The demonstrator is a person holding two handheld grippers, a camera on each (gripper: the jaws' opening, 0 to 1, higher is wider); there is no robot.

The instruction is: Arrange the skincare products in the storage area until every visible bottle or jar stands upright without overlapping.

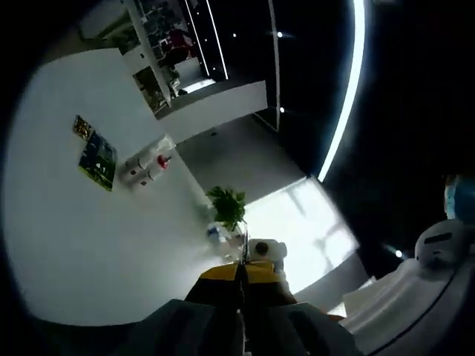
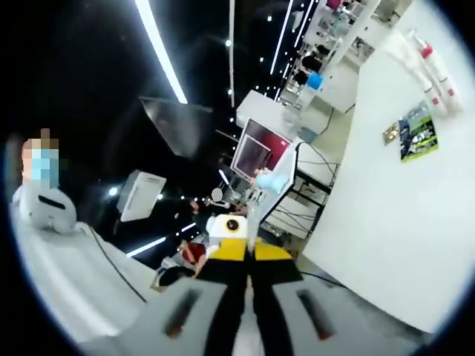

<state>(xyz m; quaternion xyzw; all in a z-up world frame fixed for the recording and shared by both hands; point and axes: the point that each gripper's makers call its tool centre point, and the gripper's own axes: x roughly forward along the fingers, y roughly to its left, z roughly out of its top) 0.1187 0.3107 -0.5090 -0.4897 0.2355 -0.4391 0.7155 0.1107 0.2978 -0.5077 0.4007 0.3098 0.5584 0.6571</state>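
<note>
Both grippers point up and away from the work. Left gripper (image 1: 241,285) jaws pressed together, empty; right gripper (image 2: 250,256) likewise. Skincare bottles (image 1: 145,167) lie far off on the white table (image 1: 82,245). Advice: lower both, approach squarely.

We are seeing the white skincare bottles (image 1: 146,167) with red caps clustered close together on the white worktop (image 1: 89,237), beside a green leaflet; in the right gripper view the bottles (image 2: 424,63) are lying near the worktop's far edge.
</note>
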